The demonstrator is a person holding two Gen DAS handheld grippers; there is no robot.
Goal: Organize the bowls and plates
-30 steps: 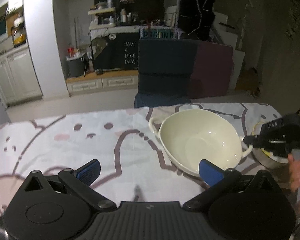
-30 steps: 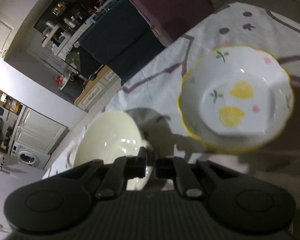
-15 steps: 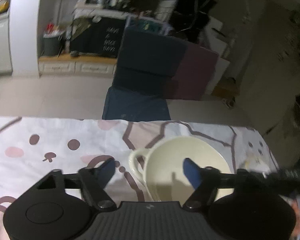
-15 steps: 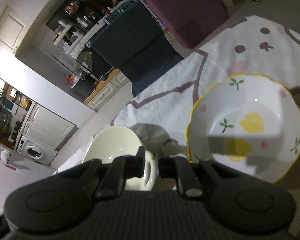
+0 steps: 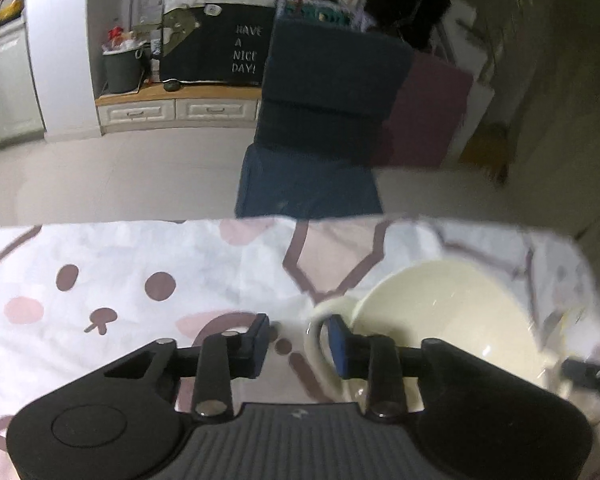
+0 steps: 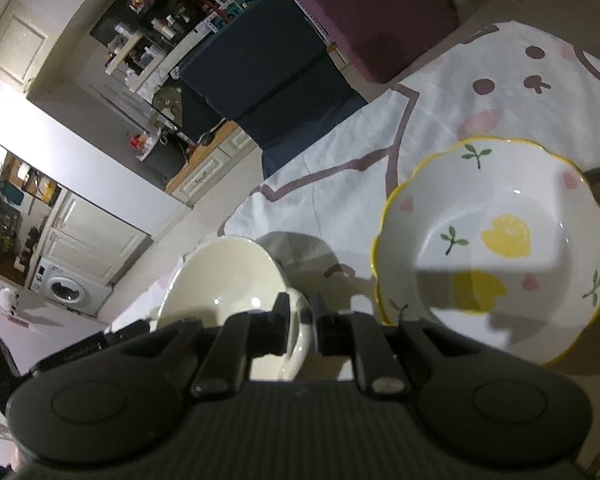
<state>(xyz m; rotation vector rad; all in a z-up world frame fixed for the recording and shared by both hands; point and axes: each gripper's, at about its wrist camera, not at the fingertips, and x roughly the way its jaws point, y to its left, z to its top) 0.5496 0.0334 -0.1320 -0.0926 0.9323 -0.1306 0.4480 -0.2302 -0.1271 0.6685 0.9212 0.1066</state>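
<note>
From the left wrist view, the left gripper (image 5: 298,338) hangs low over a table spread with a white cloth (image 5: 100,264) printed with pink and brown cartoon faces, and its jaws are closing around the looped handle (image 5: 316,344) of a cream bowl (image 5: 452,316). One blue pad (image 5: 338,344) sits inside the loop and the other black finger outside it, and a gap still shows between the pads and the handle. The cream bowl sits near the table's far right corner; past the table edge stands a dark blue chair (image 5: 324,120), and a black board reading "HAVE A NICE DAY!" (image 5: 246,50) leans by the cabinets. From the right wrist view, the right gripper (image 6: 302,330) has its jaws drawn narrow on the cream bowl's (image 6: 228,276) near handle (image 6: 300,332) — the pale handle fills the slot between the black fingers, pinched there. Just to the right, apart from the cream bowl, rests a white scalloped bowl (image 6: 496,240) with a yellow rim and lemon and leaf motifs, upright on the cloth
</note>
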